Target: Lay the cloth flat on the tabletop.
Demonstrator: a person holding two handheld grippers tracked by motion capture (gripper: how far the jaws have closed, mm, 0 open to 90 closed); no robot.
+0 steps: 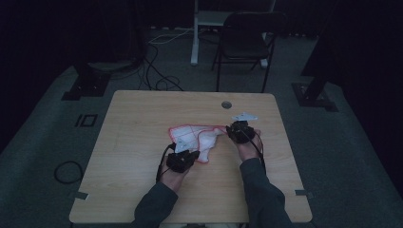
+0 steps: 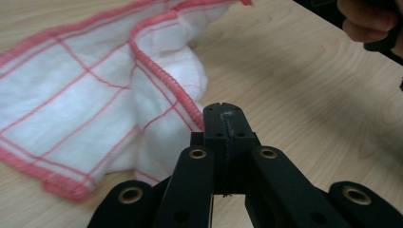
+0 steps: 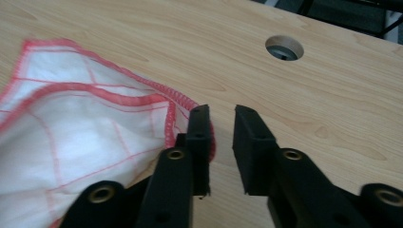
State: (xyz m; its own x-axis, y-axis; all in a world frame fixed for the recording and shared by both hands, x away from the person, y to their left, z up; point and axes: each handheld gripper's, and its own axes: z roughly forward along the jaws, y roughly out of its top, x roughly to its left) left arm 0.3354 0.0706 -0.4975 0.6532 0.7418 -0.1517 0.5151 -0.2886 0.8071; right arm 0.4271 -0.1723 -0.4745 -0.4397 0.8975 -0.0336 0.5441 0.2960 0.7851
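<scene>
lying rumpled and partly folded near the middle of the light wooden table is the white cotton cloth with red checked lines and a red stitched hem. on the cloth's near edge, the left gripper has its jaws pressed together, seemingly pinching the hem, likely to lift that edge for a fold. at the cloth's far-right corner, the right gripper stands with its jaws parted and nothing between them, the hem just beside one jaw. beyond the cloth lies the table's round cable hole; no container is on the table.
</scene>
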